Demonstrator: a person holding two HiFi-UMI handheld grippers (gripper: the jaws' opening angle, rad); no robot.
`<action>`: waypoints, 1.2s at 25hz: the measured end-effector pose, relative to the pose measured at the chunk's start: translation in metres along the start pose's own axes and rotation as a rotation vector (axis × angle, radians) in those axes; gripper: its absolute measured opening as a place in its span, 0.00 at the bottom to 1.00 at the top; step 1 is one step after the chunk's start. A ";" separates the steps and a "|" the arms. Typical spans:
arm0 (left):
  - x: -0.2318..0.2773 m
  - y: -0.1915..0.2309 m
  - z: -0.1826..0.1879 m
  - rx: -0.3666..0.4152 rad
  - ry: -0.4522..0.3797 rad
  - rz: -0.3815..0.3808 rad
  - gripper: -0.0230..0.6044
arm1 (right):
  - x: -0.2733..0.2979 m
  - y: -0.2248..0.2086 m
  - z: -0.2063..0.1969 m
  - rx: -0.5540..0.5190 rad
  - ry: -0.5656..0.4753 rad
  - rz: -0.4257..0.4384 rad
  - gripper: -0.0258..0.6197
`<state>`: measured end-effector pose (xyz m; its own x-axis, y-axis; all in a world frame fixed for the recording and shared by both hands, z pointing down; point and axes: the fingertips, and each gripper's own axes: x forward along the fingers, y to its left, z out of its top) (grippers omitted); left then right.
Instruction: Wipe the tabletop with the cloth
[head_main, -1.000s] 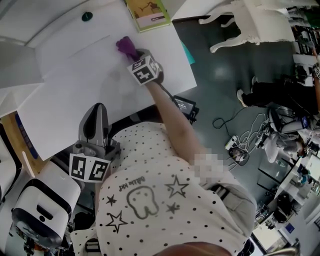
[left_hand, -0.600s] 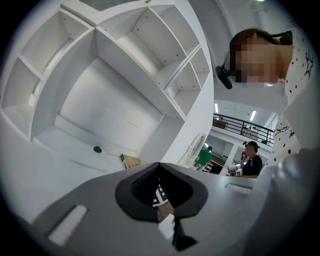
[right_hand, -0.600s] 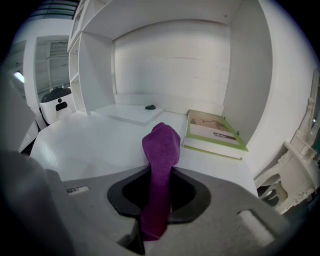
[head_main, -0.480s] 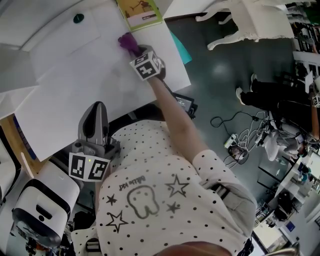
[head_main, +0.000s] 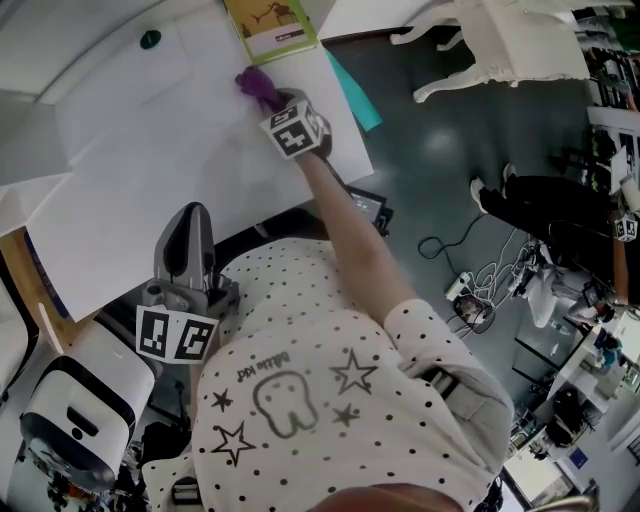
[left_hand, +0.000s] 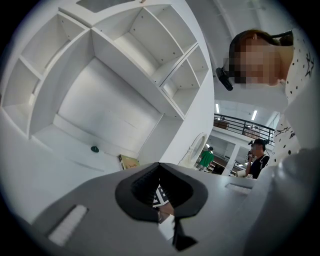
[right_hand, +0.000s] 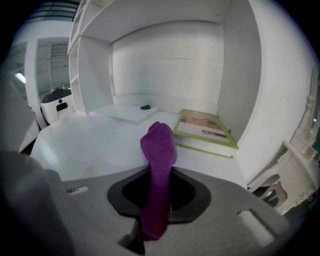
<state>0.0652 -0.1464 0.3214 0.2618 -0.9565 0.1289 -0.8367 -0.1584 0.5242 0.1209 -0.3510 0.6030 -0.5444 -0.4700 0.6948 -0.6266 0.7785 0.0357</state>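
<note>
- The cloth (right_hand: 159, 150), clamped in the right gripper (right_hand: 157, 202), has been pushed nearer the book (head_main: 268, 28); wiping is judged under way.
- The left gripper (left_hand: 169, 226) is closed and empty.

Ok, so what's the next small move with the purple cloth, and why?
Probably sweep the right gripper leftward, dragging the purple fuzzy cloth across the white tabletop: it sits near the green-edged book, with bare surface to its left.
</note>
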 end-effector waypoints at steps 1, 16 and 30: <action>0.001 -0.001 0.000 0.002 -0.002 0.001 0.03 | -0.001 -0.002 -0.001 0.000 0.001 -0.003 0.14; 0.013 -0.013 -0.002 0.028 0.008 -0.009 0.03 | -0.014 -0.044 -0.014 0.034 0.016 -0.048 0.14; 0.013 -0.014 -0.002 0.030 0.005 -0.003 0.03 | -0.027 -0.097 -0.032 0.035 0.043 -0.135 0.14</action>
<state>0.0807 -0.1557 0.3176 0.2663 -0.9549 0.1313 -0.8498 -0.1683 0.4995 0.2142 -0.4004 0.6035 -0.4302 -0.5503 0.7156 -0.7118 0.6943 0.1061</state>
